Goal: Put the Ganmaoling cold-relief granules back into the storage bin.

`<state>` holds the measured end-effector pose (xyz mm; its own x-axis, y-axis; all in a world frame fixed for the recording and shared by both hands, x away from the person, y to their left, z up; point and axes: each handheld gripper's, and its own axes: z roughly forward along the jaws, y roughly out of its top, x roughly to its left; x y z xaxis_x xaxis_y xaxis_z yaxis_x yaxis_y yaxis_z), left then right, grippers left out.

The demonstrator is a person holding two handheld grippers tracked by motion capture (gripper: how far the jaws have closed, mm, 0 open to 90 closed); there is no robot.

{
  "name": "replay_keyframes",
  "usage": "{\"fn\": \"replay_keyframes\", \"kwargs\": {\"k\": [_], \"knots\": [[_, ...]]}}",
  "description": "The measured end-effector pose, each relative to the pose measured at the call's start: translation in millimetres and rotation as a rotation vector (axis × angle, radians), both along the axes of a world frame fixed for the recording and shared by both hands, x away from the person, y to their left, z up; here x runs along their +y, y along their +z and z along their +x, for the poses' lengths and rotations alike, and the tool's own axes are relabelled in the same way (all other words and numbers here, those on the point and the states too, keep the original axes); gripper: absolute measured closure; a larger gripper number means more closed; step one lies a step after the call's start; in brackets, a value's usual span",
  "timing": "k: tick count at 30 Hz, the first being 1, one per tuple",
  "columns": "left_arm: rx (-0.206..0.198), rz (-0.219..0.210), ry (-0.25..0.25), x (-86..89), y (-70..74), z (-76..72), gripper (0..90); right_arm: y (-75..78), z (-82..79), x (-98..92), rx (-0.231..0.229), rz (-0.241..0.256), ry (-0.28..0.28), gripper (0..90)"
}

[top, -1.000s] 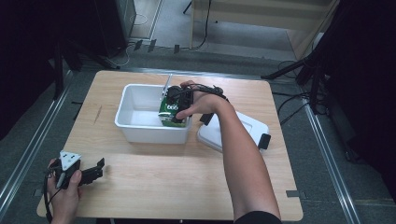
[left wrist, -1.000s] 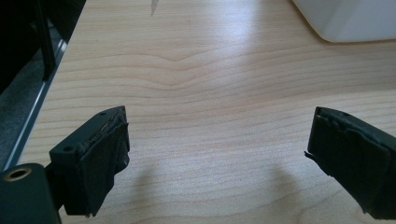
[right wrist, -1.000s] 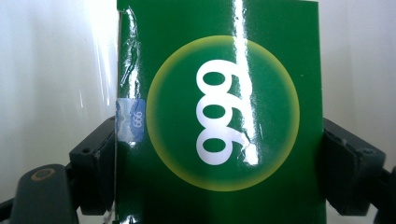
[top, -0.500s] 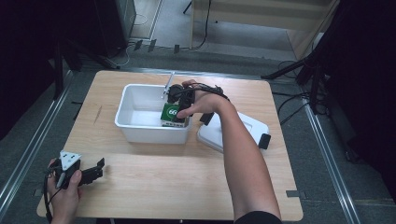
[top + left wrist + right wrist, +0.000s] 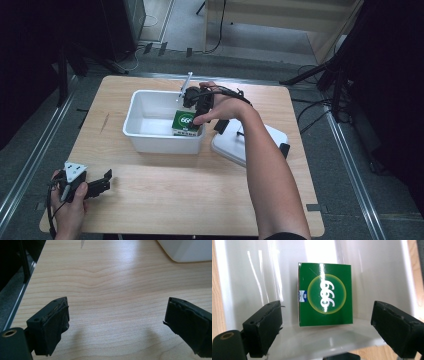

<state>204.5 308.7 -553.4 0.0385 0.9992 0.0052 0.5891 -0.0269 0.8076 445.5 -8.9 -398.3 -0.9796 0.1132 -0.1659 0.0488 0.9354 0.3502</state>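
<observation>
In the high view the right gripper is mostly covered by the person's hand, so its jaws are hard to make out there; the right gripper view shows them spread wide and released, with the green 999 box lying free ahead of and between them on the floor of the white plastic bin. The left gripper rests well apart from the bin, jaws open over the bare wooden table, the bin's corner cut off ahead of it. Beside the bin lies its white lid, partly hidden by the forearm.
</observation>
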Motion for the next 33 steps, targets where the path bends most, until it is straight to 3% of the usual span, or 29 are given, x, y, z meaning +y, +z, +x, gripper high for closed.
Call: {"fn": "replay_keyframes", "kwargs": {"k": [24,33], "knots": [[0.004,0.006,-0.002,-0.3,0.1,-0.2,6.3,39.8,-15.7,-55.3,-0.062,0.048,-0.07,10.5],[0.004,0.001,0.001,-0.4,0.0,-0.2,6.2,37.4,-19.1,-80.3,-0.065,0.064,-0.098,10.4]]}}
